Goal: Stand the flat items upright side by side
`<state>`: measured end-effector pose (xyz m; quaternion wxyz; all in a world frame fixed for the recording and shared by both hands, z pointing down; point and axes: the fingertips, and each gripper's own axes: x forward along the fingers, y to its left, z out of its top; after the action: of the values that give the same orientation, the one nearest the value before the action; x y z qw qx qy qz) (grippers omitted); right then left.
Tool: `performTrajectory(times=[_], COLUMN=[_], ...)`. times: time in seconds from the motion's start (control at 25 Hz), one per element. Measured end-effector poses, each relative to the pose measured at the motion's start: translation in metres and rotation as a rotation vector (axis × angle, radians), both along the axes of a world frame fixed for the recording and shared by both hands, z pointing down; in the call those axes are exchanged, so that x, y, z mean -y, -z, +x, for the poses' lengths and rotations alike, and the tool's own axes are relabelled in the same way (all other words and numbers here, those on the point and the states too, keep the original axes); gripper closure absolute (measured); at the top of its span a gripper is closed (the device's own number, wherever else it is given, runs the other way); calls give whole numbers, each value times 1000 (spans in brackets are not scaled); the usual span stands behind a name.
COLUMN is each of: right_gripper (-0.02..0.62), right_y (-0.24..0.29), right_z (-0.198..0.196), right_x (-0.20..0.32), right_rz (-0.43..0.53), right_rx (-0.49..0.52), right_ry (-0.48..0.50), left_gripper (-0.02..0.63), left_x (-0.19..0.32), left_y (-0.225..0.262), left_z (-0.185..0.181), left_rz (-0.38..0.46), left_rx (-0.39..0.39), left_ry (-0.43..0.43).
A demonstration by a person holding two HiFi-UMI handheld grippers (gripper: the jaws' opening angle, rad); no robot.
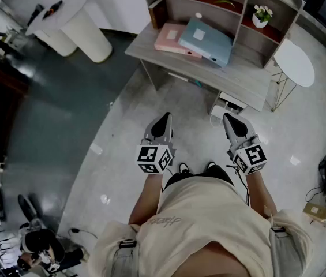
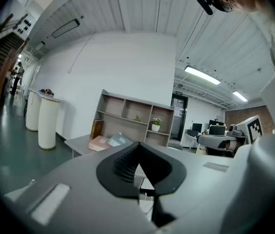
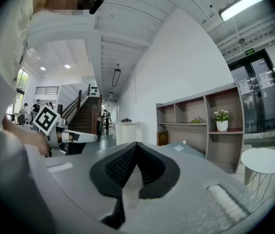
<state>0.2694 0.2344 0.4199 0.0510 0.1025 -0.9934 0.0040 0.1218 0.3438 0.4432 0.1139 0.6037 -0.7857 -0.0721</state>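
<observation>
1. The left claw (image 1: 164, 119) and the right claw (image 1: 228, 120) are smooth grey wedges tapering to a point. Both are closed tight, the ribbed black pads (image 2: 124, 165) pressed together with nothing between them.
2. Both claws hang in the air over the pale, glossy floor (image 1: 122, 131), well apart from the desk (image 1: 240, 77).
3. The pink folder (image 1: 173, 39) lies flat on the light wood-grain desk. The thicker blue-grey folder (image 1: 209, 39) lies flat right against it, skewed. Each carries a white rectangular label.
4. A boxy shelf unit (image 1: 239, 25) stands at the back of the desk. It holds a brown book (image 1: 156, 11) upright and a small white pot of flowers (image 1: 261, 17).
5. A round white table (image 1: 296, 62) on thin wire legs stands beside the desk.
</observation>
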Motion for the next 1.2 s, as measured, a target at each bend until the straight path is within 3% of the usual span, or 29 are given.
performTrajectory(times=[0.28,0.48,0.68,0.88,1.08,1.16,1.2], right_gripper=[594,594,592,593,589,288,271], right_y=[0,4,1,-6,-8,-13,-15], right_z=[-6,-7,-14,-16,-22,-29,-32], right_x=[-6,-9,-9,-7,-11,-15,-17], right_rz=[-4,-29,8,-67,-36,-5,6], right_rx=[15,50,21,31,9,-30,-43], right_ry=[-29,-33,-49,-80,-84,-64,-53], left_gripper=[594,594,594,591,507,452,436], left_x=[-4,-2,-2,-4,-3,-4,-4], left_y=[9,4,2,-1,-1,-4,-6], left_z=[-7,-8,-15,-21,-21,-25,-27], left_rz=[-3,-8,-16,-24,-22,-28,-32], left_rx=[46,29,35,45,52,53,53], left_ry=[-38,-53,-58,-82,-125,-121,-118])
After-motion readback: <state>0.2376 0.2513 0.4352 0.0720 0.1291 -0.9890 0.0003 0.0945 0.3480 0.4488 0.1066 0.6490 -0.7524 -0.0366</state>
